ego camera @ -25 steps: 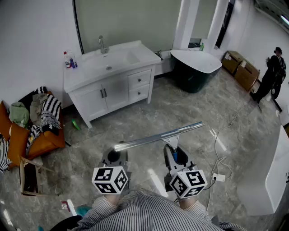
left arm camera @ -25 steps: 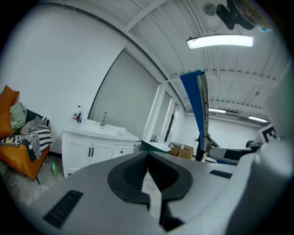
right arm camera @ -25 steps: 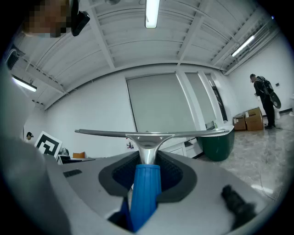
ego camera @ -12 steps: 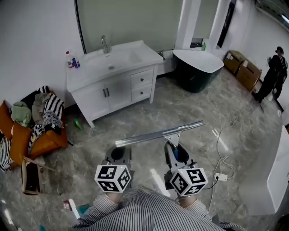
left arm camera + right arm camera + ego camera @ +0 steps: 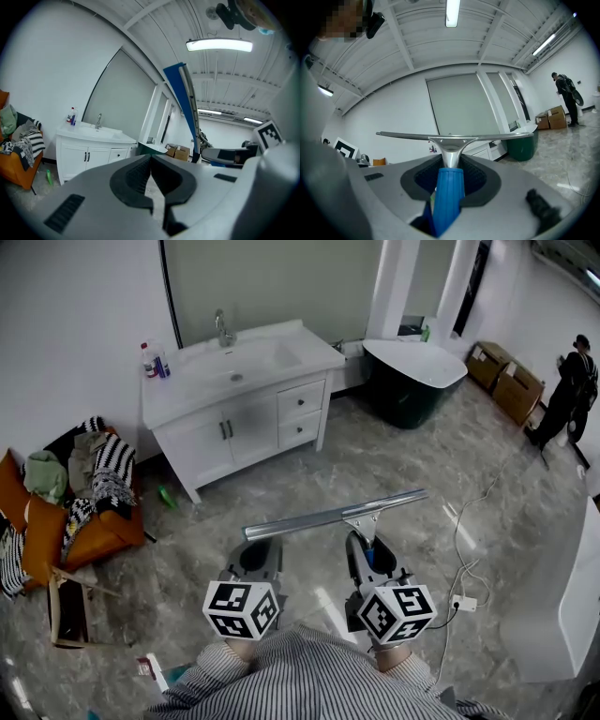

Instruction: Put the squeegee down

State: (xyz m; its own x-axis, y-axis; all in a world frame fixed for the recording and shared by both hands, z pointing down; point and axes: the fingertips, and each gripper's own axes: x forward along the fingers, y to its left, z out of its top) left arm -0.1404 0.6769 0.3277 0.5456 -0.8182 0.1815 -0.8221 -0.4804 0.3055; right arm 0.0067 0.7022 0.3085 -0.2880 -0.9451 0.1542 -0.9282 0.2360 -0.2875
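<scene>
The squeegee (image 5: 335, 514) has a long metal blade and a blue handle (image 5: 373, 561). My right gripper (image 5: 366, 547) is shut on that handle and holds the blade level above the grey marble floor. In the right gripper view the blue handle (image 5: 449, 192) sits between the dark pads, and the blade (image 5: 454, 137) crosses just ahead of them. My left gripper (image 5: 261, 549) hangs beside it under the blade's left end, shut with nothing in it. In the left gripper view its pads (image 5: 140, 174) meet at the tip, and the squeegee's blade (image 5: 187, 108) rises at the right.
A white vanity with a sink (image 5: 234, 381) stands ahead against the wall, with a dark green bathtub (image 5: 412, 376) to its right. An orange seat piled with clothes (image 5: 75, 493) is at the left. A cable and power strip (image 5: 464, 601) lie at the right. A person (image 5: 567, 390) stands far right.
Both grippers and the squeegee have shifted slightly in the view, and the vanity looks a little nearer. The right gripper's hold on the handle is the same.
</scene>
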